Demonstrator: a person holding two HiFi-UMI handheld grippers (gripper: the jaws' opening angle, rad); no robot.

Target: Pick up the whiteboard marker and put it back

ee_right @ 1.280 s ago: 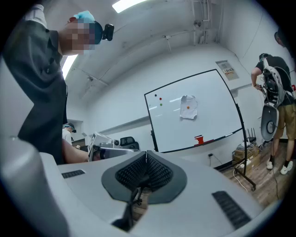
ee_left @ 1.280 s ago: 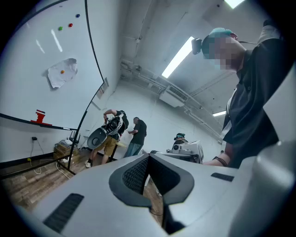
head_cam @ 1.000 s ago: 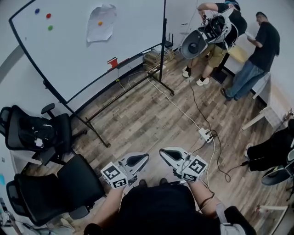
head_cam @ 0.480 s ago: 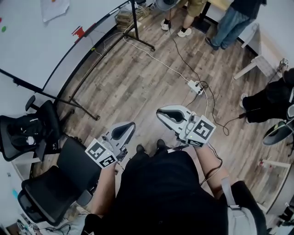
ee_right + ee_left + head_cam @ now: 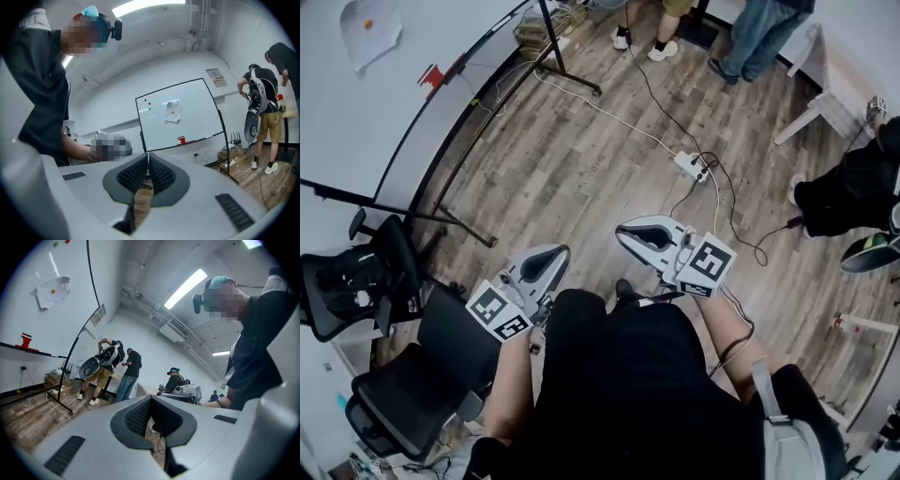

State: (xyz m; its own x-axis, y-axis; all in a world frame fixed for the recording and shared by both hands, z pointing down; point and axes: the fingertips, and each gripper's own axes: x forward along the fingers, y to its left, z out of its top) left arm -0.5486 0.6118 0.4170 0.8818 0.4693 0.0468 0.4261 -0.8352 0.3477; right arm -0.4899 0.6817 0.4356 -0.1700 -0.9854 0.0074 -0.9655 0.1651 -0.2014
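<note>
Grey moulded shells on both tools, held low before the wearer's black shirt (image 5: 647, 394). Left gripper (image 5: 555, 255): ribbed pads pressed together at the tips, nothing between them. Right gripper (image 5: 628, 230): the same, pads meeting, nothing pinched. Each carries a cube (image 5: 499, 312) of black-and-white square markers; these are patterns only, with no lettering to read. Both tools point out over the wood-plank floor (image 5: 581, 178).

On the wearer's left stand two black office chairs (image 5: 403, 394), one nearer, one behind it. Mid-floor, ahead of the right gripper, lies a white power strip (image 5: 691, 166) with cables trailing across the planks.

Further out on the left is the whiteboard (image 5: 356, 103) on a black stand. A crumpled paper sheet (image 5: 370, 28) hangs on it under an orange magnet. A small red object (image 5: 434, 77) sits on the board's lower ledge. It is too small to tell whether that is the whiteboard marker, and no view shows one more clearly. The right gripper view adds red and green dots near the board's top corner, and a wall sign (image 5: 216, 77) beyond the board, its print too small to read.

Farthest off, two standing people (image 5: 759, 33) are at the top edge.
</note>
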